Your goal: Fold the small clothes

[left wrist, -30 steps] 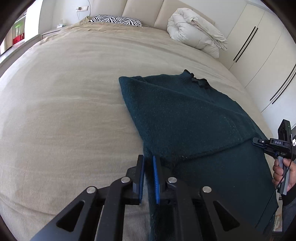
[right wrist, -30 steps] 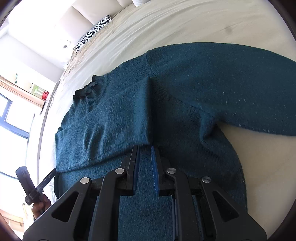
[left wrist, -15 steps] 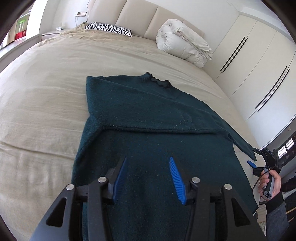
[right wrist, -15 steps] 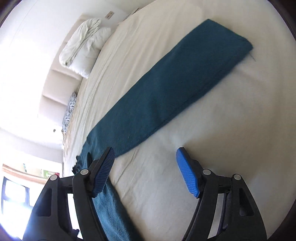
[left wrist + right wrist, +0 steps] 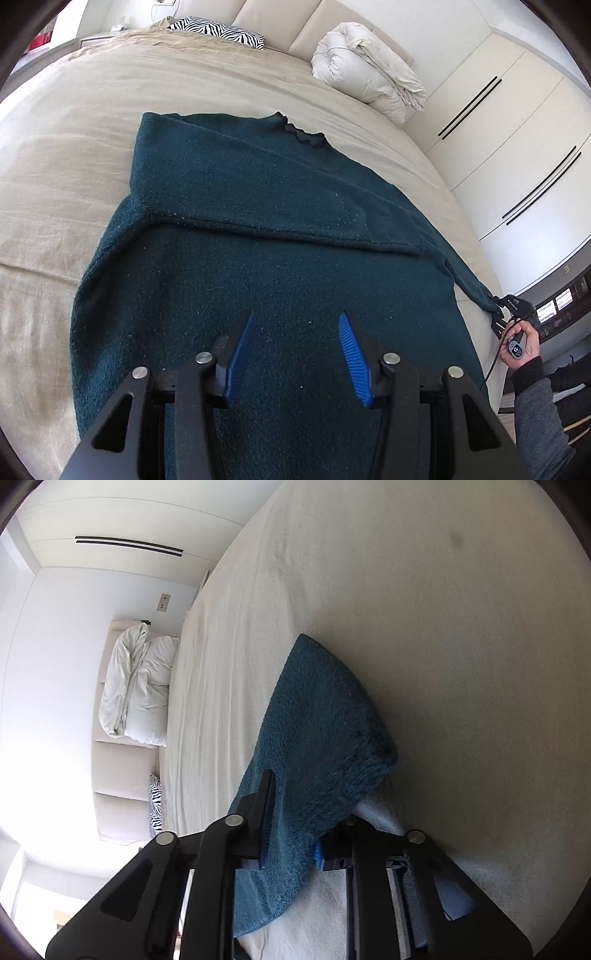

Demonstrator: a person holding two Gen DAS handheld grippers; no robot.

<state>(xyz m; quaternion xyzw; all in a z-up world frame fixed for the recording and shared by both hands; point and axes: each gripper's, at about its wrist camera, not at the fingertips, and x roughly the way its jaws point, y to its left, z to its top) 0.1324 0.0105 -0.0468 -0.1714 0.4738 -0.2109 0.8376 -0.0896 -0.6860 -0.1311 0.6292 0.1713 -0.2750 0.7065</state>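
Note:
A dark teal knit sweater (image 5: 266,229) lies flat on the beige bed (image 5: 74,110), its left sleeve folded across the chest. My left gripper (image 5: 295,347) is open and empty, hovering over the sweater's lower body. In the left wrist view my right gripper (image 5: 506,310) is at the far right, at the end of the stretched right sleeve (image 5: 469,280). In the right wrist view the sleeve cuff (image 5: 321,731) lies between the jaws of my right gripper (image 5: 291,834), which are closing around it with a gap still showing.
A rolled white duvet (image 5: 369,70) and a zebra pillow (image 5: 218,31) sit at the headboard. White wardrobe doors (image 5: 517,129) stand beyond the bed's right side. Bare bedsheet (image 5: 443,627) surrounds the sleeve.
My left gripper opened and moved over the sweater body. My right gripper left the body, opened, travelled to the sleeve end and now has the cuff between its jaws.

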